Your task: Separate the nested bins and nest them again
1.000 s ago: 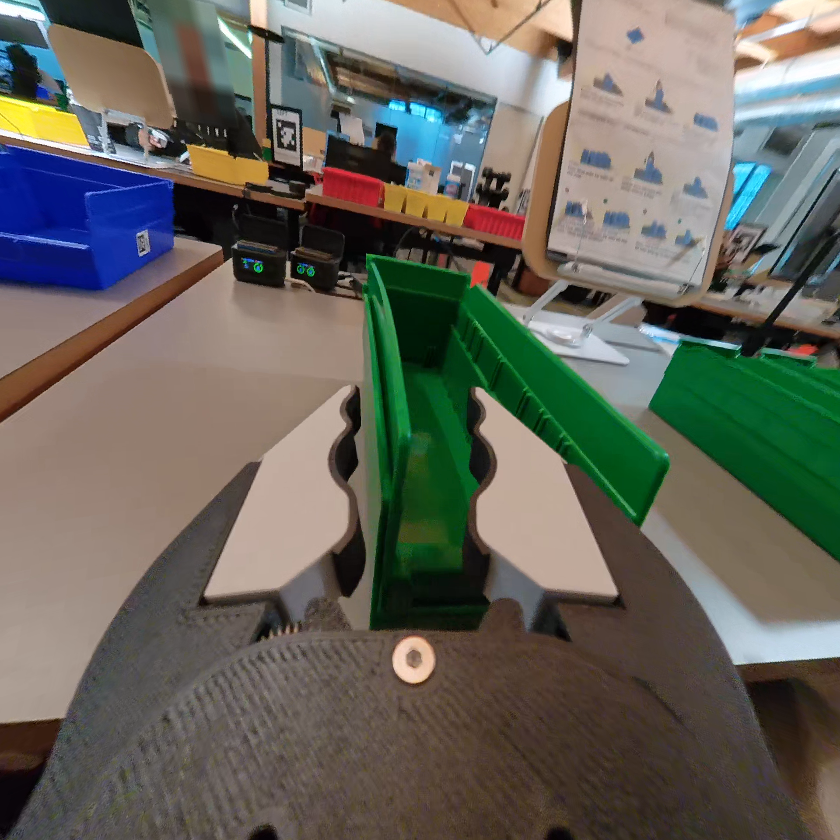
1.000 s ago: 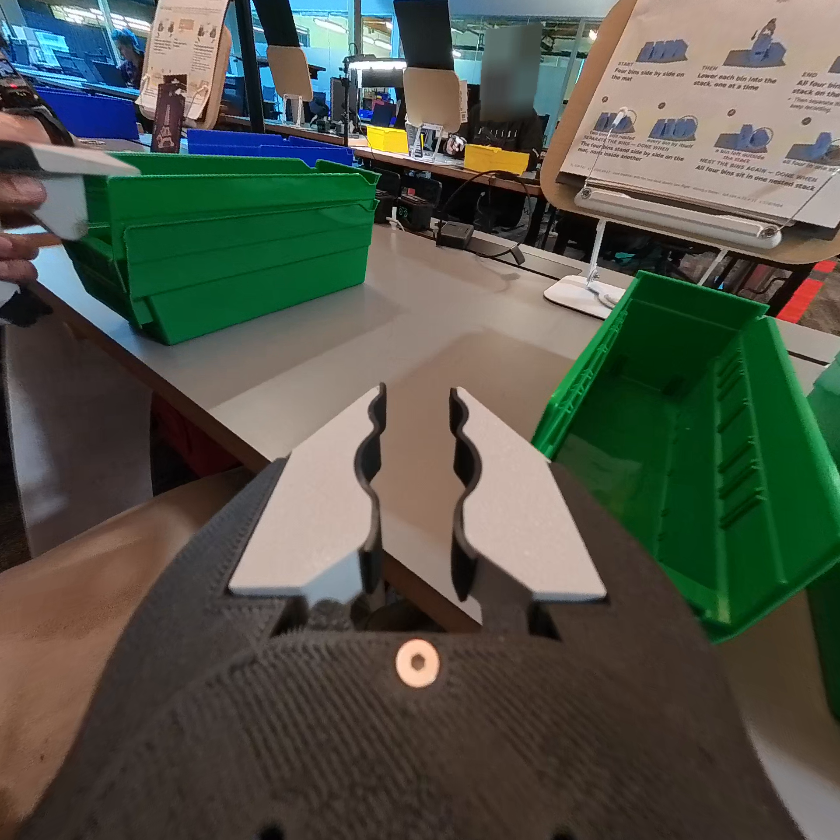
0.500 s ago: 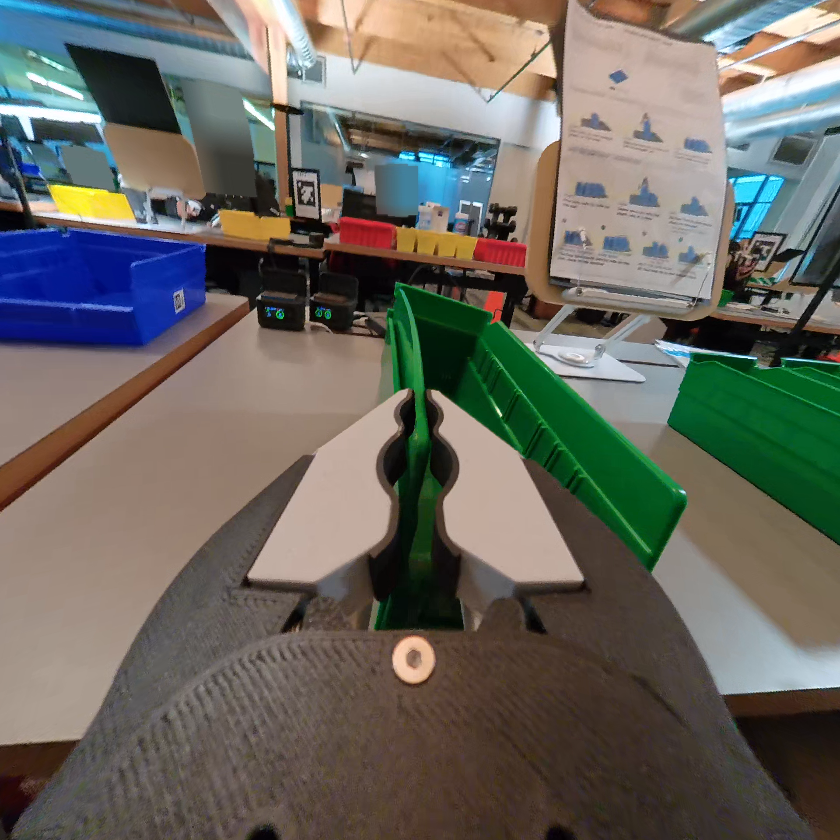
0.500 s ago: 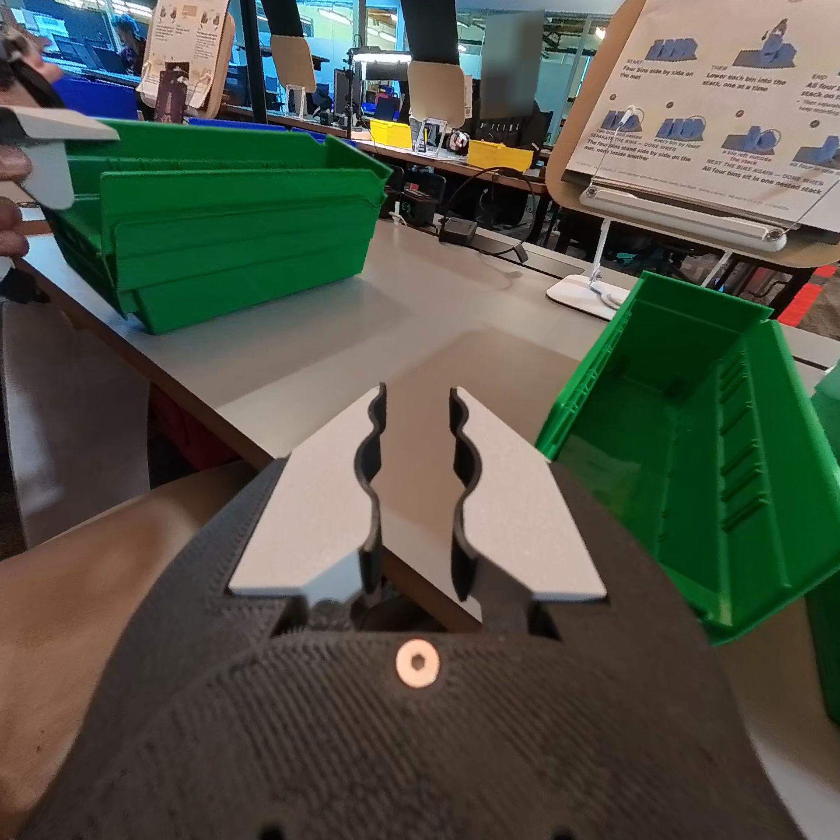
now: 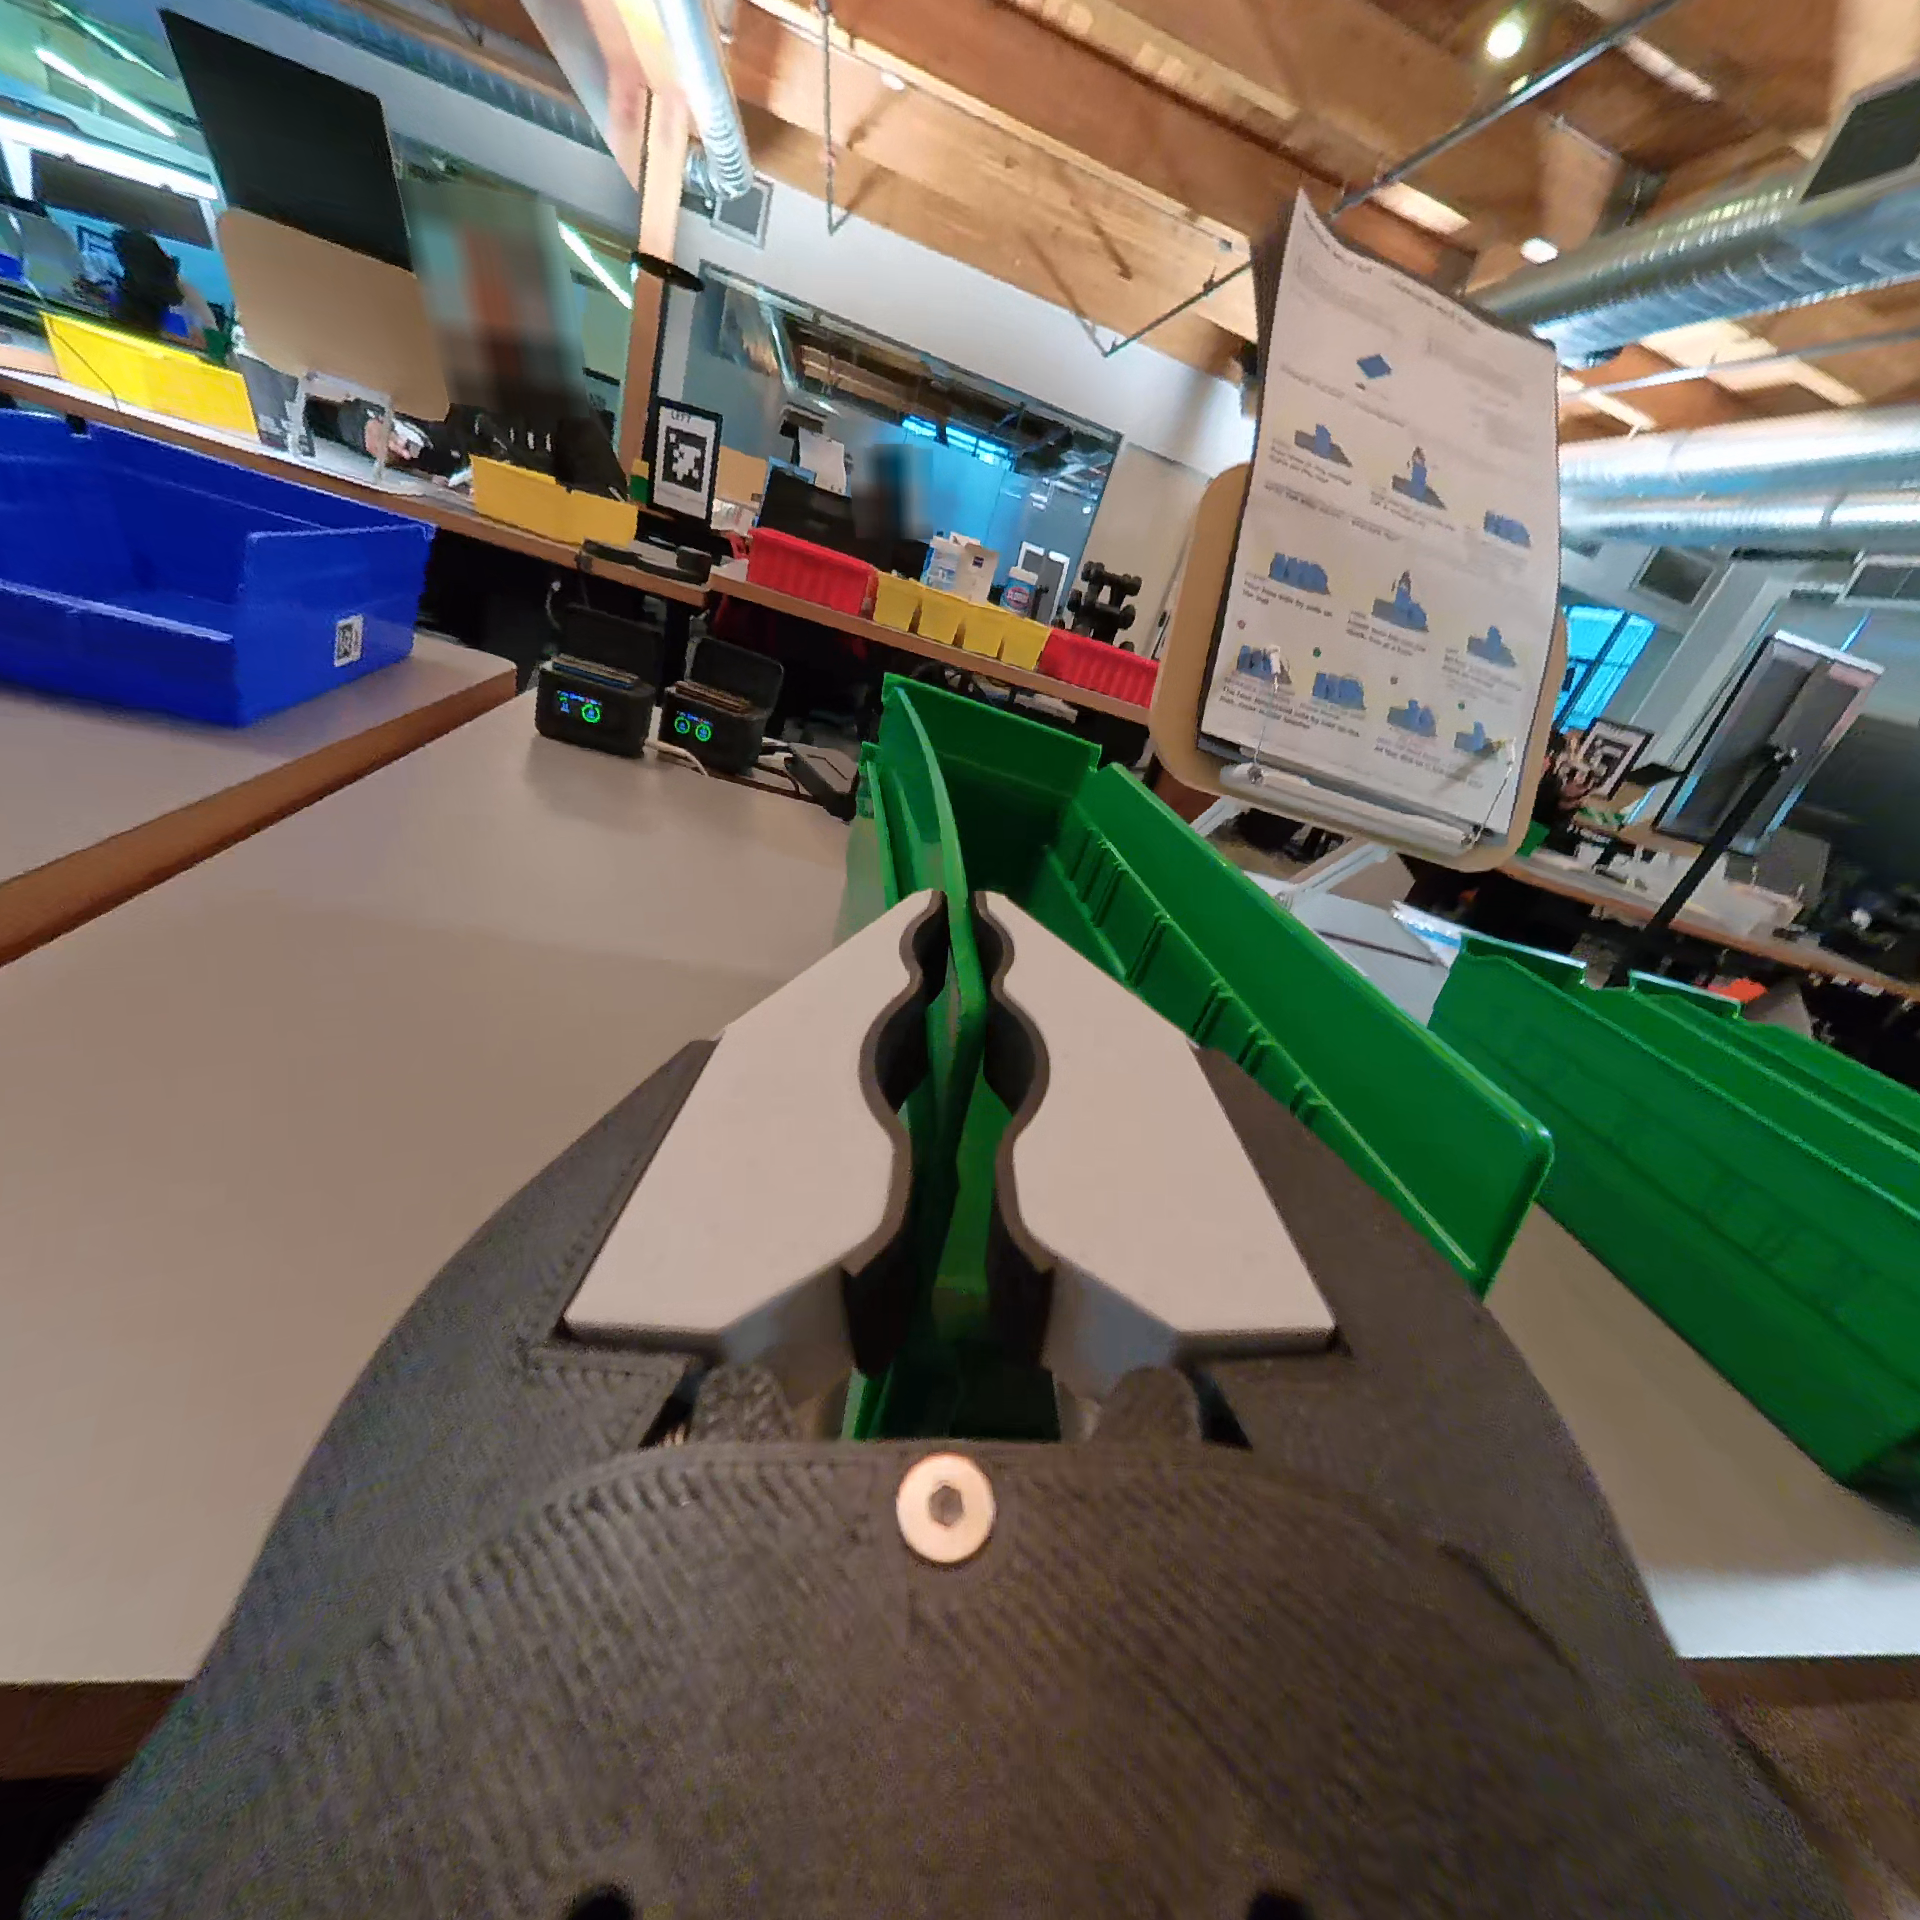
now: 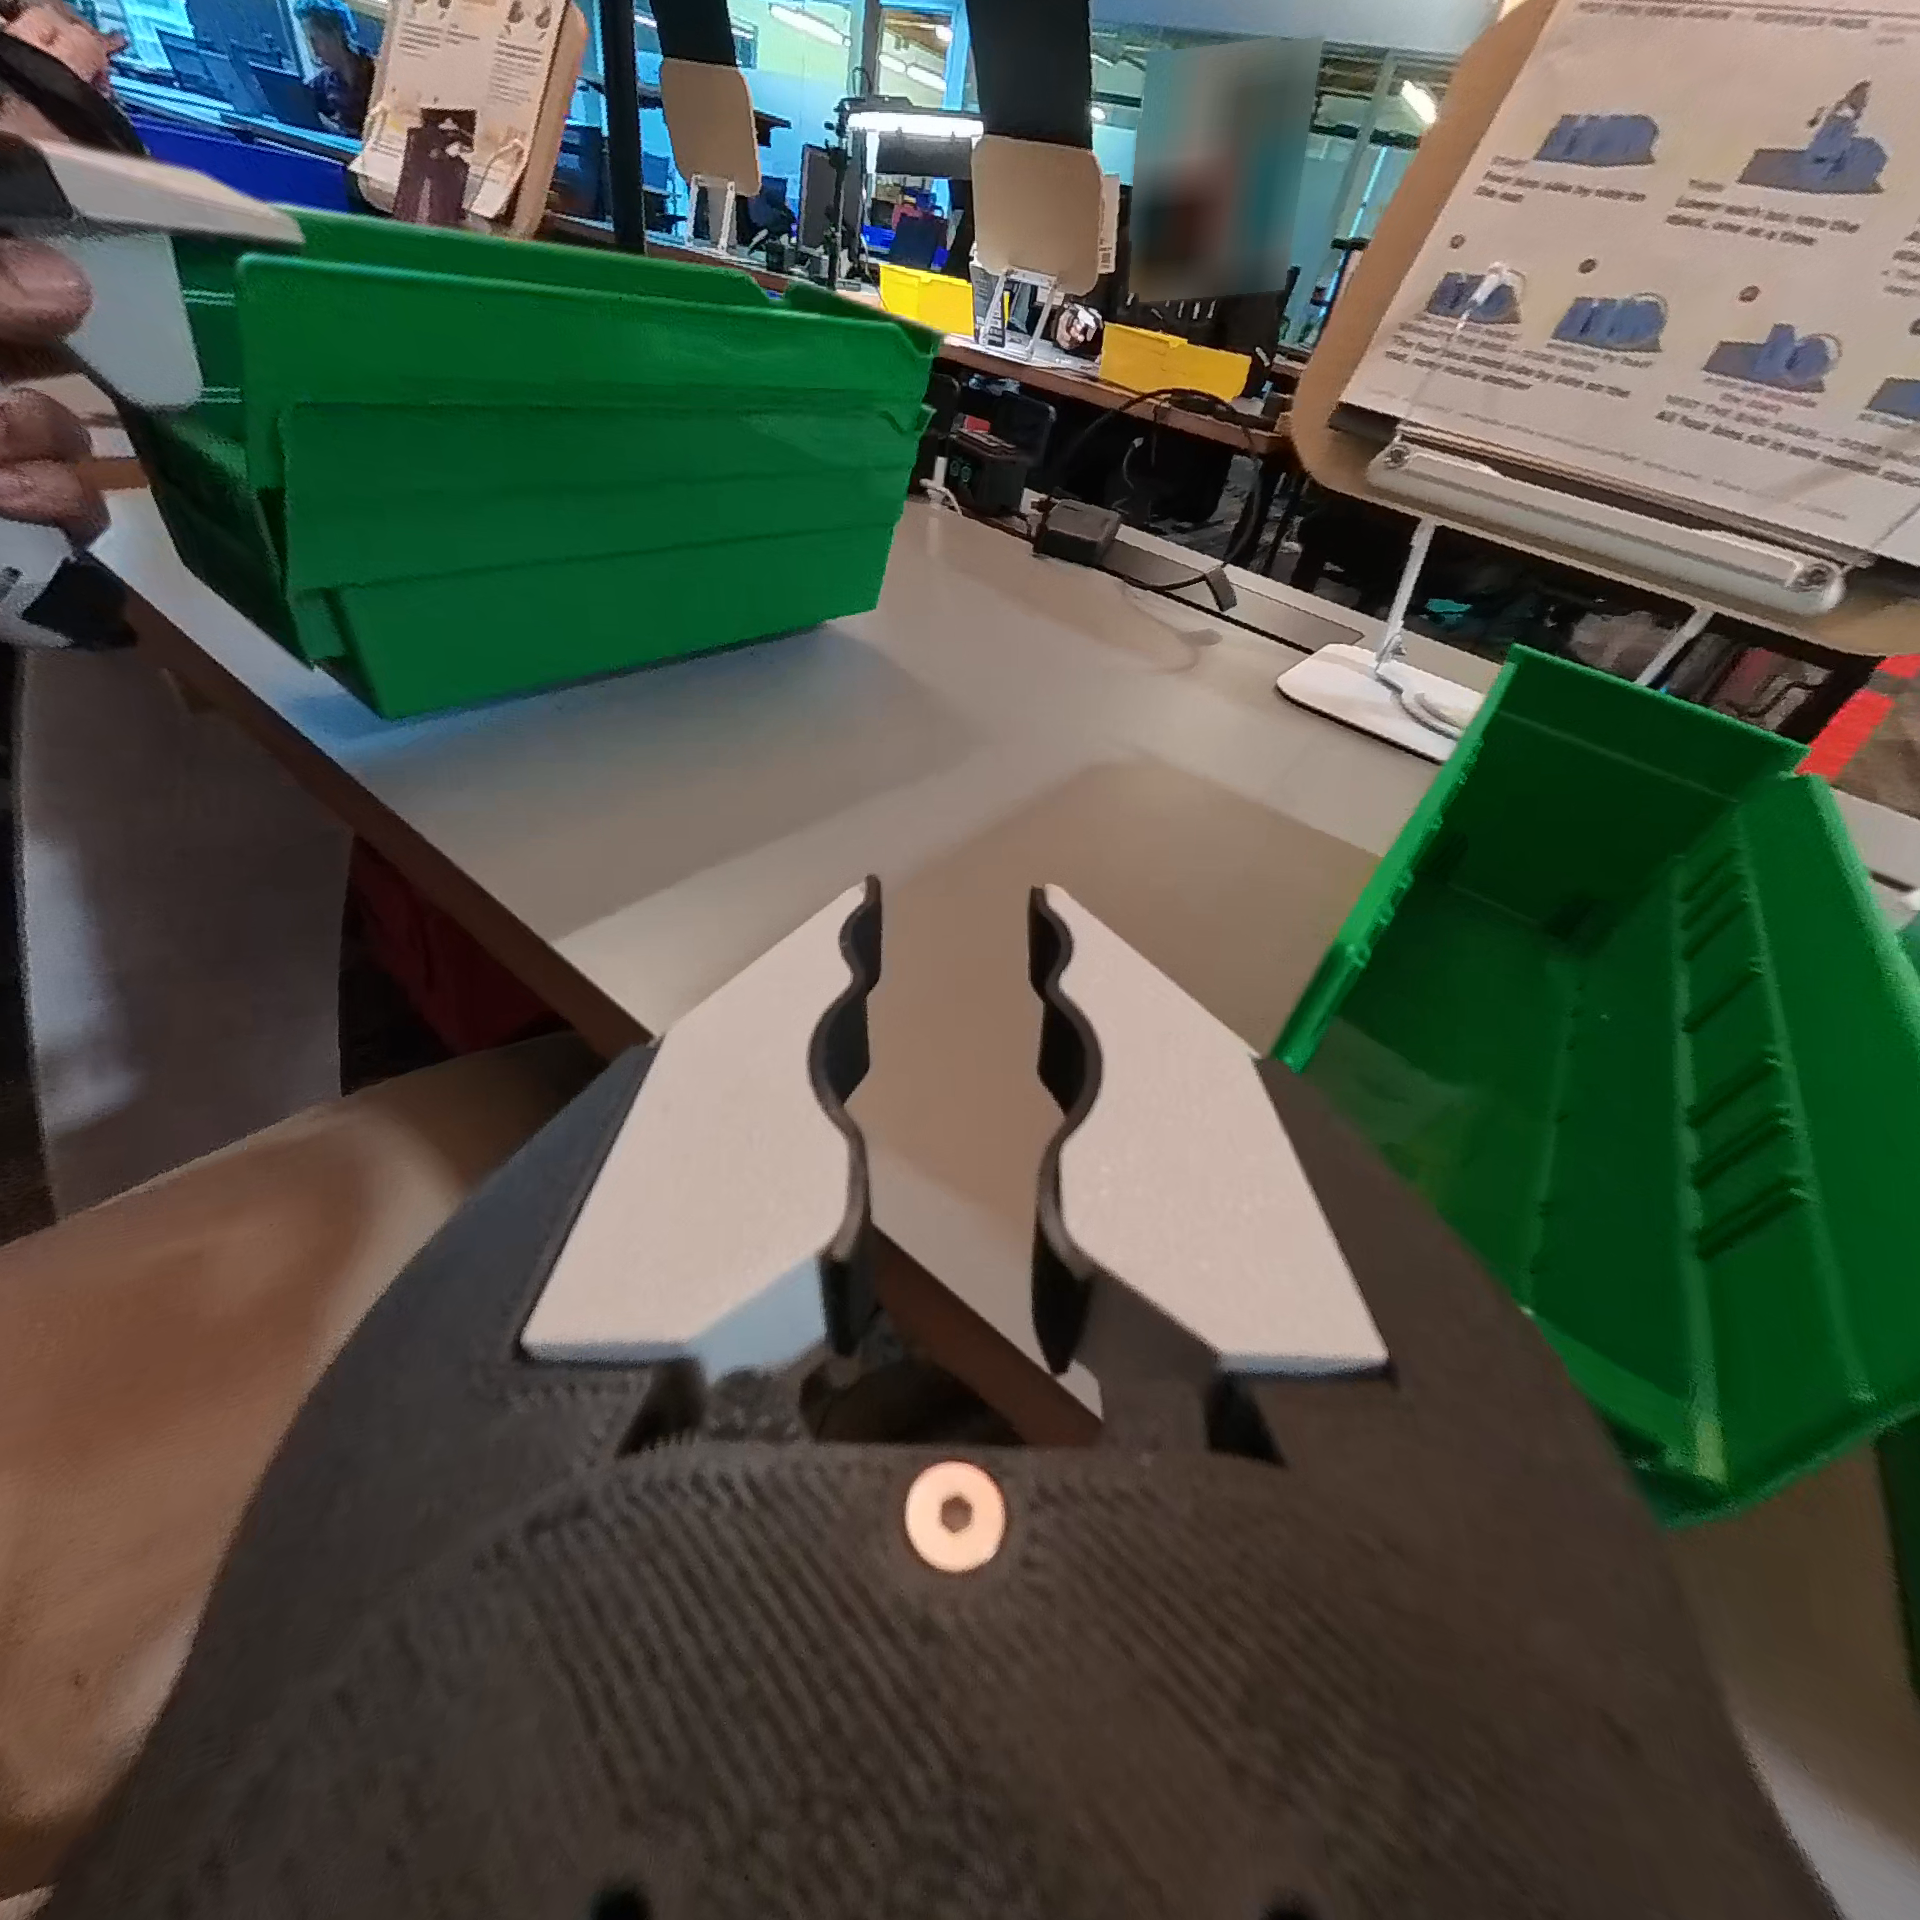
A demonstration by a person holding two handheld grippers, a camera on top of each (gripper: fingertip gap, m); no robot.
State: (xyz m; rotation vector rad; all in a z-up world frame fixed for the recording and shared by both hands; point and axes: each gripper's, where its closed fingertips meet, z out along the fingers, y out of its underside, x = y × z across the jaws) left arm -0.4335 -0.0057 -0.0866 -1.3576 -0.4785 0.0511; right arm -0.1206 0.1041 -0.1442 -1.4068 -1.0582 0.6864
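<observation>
1. Left gripper (image 5: 961, 914): fingers clamped on the near side wall of the top bin (image 5: 1195, 935), camera rolled, horizon tilted.
2. In the right wrist view that bin sits at the top of the stack (image 6: 582, 468) at the table's (image 6: 935, 727) left end, tilted up at the gripped end; a hand (image 6: 42, 395) is beside it.
3. Right gripper (image 6: 954, 914): fingers apart, empty, over the table's near edge, level.
4. Separate bin (image 6: 1621, 1091) lies just right of it, on the table.
</observation>
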